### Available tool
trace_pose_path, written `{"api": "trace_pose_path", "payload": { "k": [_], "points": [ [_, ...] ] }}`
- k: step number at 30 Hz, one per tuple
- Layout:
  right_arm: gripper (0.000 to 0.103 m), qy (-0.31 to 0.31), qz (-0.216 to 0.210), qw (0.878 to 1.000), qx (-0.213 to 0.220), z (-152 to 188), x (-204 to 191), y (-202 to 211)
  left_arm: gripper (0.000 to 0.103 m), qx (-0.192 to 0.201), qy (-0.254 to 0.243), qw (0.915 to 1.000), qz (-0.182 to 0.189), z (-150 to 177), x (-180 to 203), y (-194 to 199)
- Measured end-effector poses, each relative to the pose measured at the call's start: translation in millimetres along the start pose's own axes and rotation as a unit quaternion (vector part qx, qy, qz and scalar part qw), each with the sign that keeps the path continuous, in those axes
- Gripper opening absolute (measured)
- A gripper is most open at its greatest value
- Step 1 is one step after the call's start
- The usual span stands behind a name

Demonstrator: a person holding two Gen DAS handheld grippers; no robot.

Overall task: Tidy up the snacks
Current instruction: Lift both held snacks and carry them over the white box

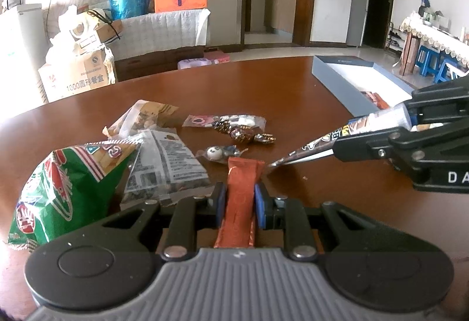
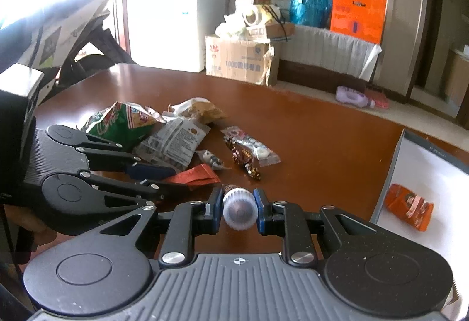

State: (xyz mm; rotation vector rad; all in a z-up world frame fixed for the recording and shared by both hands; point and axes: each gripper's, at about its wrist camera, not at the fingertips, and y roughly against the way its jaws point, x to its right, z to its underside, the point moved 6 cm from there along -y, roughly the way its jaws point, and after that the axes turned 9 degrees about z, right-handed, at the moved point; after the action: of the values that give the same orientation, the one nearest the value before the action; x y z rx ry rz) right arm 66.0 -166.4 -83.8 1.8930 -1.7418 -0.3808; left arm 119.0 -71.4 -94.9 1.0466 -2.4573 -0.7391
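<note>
Jaws of left gripper (image 1: pixel 240 198) clamped on orange snack packet (image 1: pixel 239 203), packet upright between blue pads, just above table (image 1: pixel 293 92). Right gripper (image 2: pixel 238 205) pinching cone-shaped snack (image 2: pixel 239 208) by wide end, tip near orange packet. White box (image 2: pixel 416 174) at right holds one orange snack.

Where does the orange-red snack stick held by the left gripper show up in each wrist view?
Left wrist: orange-red snack stick sits bottom centre, clamped between the left gripper's blue pads, pointing away.
Right wrist: the stick lies left of centre, protruding from the left gripper that enters from the left.
Shared landmark: green chip bag.
</note>
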Motion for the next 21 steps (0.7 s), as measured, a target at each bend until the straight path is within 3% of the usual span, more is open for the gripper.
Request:
{"api": "trace_pose_path", "payload": {
  "k": [21],
  "points": [
    [0.024,-0.026,0.022,0.997,0.065,-16,40,54,0.019,0.036,-0.008,0.9993,0.011,-28,38,12]
  ]
}}
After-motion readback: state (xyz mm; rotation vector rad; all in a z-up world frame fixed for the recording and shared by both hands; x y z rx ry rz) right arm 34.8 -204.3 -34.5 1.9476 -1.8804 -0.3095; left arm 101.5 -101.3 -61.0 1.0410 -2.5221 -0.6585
